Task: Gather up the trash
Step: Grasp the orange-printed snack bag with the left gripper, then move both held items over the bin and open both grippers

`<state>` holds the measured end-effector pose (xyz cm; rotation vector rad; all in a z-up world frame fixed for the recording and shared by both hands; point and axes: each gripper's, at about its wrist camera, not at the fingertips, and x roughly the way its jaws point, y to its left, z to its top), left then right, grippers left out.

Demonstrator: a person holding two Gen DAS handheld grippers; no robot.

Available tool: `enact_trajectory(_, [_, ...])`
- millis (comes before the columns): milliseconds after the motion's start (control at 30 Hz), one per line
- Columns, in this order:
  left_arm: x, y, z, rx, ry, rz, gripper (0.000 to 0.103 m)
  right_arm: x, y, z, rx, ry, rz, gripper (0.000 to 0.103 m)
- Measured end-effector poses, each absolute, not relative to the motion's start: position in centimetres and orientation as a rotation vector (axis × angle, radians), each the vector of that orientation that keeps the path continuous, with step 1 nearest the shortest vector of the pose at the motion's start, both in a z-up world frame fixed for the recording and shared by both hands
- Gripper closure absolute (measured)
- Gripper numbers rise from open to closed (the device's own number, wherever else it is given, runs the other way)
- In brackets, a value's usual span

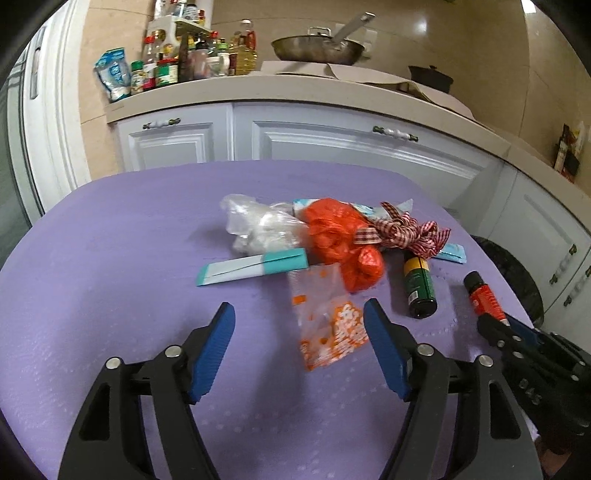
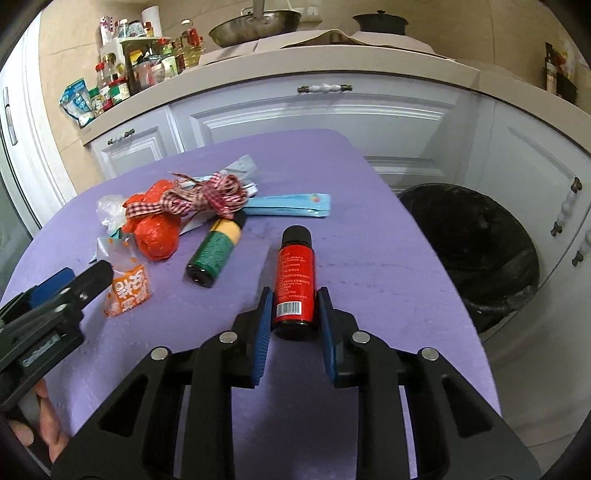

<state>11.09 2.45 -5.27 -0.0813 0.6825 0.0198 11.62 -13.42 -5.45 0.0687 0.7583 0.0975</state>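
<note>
Trash lies in a heap on the purple table (image 1: 110, 258). It holds a clear plastic bag (image 1: 258, 225), a crumpled red bag (image 1: 340, 240), a red gingham ribbon (image 1: 406, 229), a teal and white packet (image 1: 251, 267), a green bottle (image 2: 216, 251) on its side and a light blue packet (image 2: 288, 205). My left gripper (image 1: 299, 304) is open, and an orange and white snack wrapper (image 1: 325, 332) lies flat between its fingers, untouched. My right gripper (image 2: 295, 291) is shut on the base of a red bottle (image 2: 295, 273) with a black cap, which lies on the table.
A bin lined with a black bag (image 2: 476, 243) stands on the floor just past the table's right edge. White cabinets (image 2: 325, 118) run behind, with a wok (image 1: 317, 48), a black pot (image 2: 380, 22) and many jars (image 1: 166, 62) on the counter. A hand (image 2: 44, 424) holds the left gripper.
</note>
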Motion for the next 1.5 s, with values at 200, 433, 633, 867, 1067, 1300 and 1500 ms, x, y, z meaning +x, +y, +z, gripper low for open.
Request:
enact_trajectory(200, [12.0, 1.4, -6.0, -0.045, 0.738, -0.017, 0.083, 11.4, -14.8, -5.5, 0.09, 0.752, 0.107, 0.079])
enact_trajectory(433, [11.1, 1.0, -5.8, -0.034, 0.707, -0.016, 0.093, 10.9, -15.9, -5.4, 0.105, 0.731, 0.109, 0.08])
enact_trajectory(633, [9.6, 0.2, -5.1, -0.018, 0.66, -0.019, 0.093, 10.2, -17.0, -4.9, 0.115, 0.697, 0.103, 0.08])
enact_trajectory(867, [8.9, -1.9, -2.6, -0.027, 0.586, -0.062, 0.093, 9.3, -19.5, -3.4, 0.125, 0.641, 0.062, 0.08])
enact_trajectory(1067, [9.7, -6.1, -0.7, -0.008, 0.539, -0.16, 0.093, 8.8, -23.5, -1.6, 0.124, 0.578, -0.026, 0.08])
enact_trajectory(1300, [11.1, -11.9, 0.5, 0.027, 0.501, -0.273, 0.093, 9.4, -28.7, -0.1, 0.124, 0.518, -0.135, 0.08])
enact_trajectory(1500, [13.2, -17.3, 0.7, 0.066, 0.487, -0.343, 0.093, 11.1, -32.0, 0.0, 0.114, 0.491, -0.186, 0.08])
